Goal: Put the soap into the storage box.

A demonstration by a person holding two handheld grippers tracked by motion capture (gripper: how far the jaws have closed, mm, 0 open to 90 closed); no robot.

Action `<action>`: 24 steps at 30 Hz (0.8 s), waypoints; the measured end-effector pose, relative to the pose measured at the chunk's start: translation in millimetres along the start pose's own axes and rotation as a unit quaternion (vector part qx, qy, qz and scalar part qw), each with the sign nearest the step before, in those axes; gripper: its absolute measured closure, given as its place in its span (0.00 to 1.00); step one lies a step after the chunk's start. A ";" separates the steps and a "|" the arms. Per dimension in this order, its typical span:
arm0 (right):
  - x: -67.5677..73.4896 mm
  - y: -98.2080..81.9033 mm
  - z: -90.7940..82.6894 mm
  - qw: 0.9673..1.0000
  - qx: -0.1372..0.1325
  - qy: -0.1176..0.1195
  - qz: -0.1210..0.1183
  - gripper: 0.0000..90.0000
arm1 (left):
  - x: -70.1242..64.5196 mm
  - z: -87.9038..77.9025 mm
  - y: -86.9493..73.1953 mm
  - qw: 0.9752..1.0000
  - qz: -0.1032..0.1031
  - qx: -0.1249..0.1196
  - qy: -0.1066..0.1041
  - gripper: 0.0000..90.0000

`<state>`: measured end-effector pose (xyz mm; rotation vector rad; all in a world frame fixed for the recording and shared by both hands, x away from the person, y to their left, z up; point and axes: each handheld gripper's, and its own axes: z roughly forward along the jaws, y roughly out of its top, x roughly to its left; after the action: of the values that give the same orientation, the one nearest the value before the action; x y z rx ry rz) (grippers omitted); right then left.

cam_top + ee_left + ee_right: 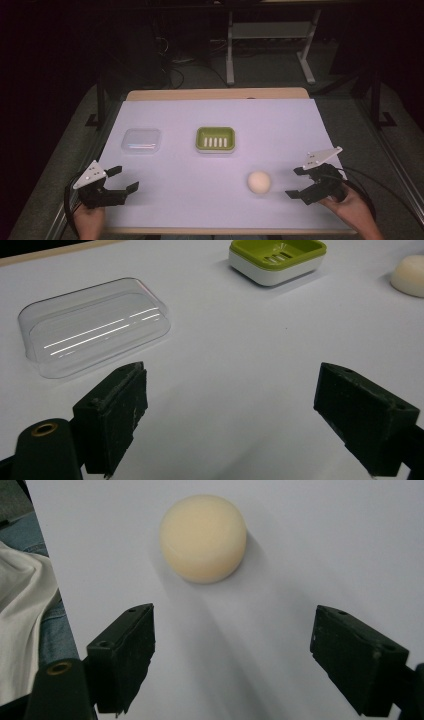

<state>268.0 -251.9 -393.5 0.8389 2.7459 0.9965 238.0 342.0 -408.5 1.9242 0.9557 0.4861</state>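
Two grippers stood ready over the white table cover (220, 165), and we record the layout from left to right as framed in the high view.

At lower left, our left gripper (121, 180) hovered with its jaws spread wide and nothing between them. Above it, at centre left, lay the clear lid (141, 140), well apart from that gripper. At the middle of the frame sat the green soap dish (215, 139), its slotted insert facing up and nothing in it. Lower and to the right lay the round cream soap (259, 182), resting flat on the cover. At lower right, our right gripper (296, 182) pointed at the soap, jaws fully parted and holding nothing; the soap lay just beyond the jaw tips.

We judged the step in hand to be the pick-up of the soap for placement in the dish. For a sound grasp, we advised advancing until the soap sat centred between the jaws, keeping the tips low against the cover, then closing gently across the widest part, since the smooth rounded sides could slip out.
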 end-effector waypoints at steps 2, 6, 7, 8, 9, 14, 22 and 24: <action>1.0 4.4 1.0 1.000 0.004 0.001 -0.004 0.19 | 0.4 -0.6 0.0 1.000 0.002 0.001 0.000 0.15; 1.5 12.7 3.6 1.000 0.008 0.004 -0.008 0.19 | 0.4 -0.3 0.1 1.000 0.002 0.000 0.000 0.15; 1.5 14.9 4.2 1.000 0.010 0.004 -0.011 0.19 | 0.4 -0.1 0.1 1.000 0.002 0.000 0.000 0.15; 1.5 16.9 5.0 1.000 0.011 0.006 -0.011 0.19 | 0.4 -0.1 0.1 1.000 0.001 0.000 0.000 0.15; 1.3 18.7 6.2 1.000 0.012 0.008 -0.014 0.19 | 0.5 -0.2 0.1 1.000 0.001 0.001 0.000 0.15; 2.3 26.4 12.1 0.999 0.023 0.010 -0.021 0.19 | 1.1 -1.0 0.1 1.000 0.002 0.000 0.000 0.15; 2.7 40.0 23.5 0.998 0.034 0.011 -0.043 0.18 | 0.4 -1.3 0.6 1.000 0.000 -0.003 0.000 0.15; 3.1 44.4 27.2 0.998 0.037 0.012 -0.048 0.18 | 1.0 -1.4 0.7 1.000 0.001 -0.002 0.000 0.15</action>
<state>293.4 -206.8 -386.9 0.7013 2.8288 0.8994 238.0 343.3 -407.2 1.9228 0.9514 0.4886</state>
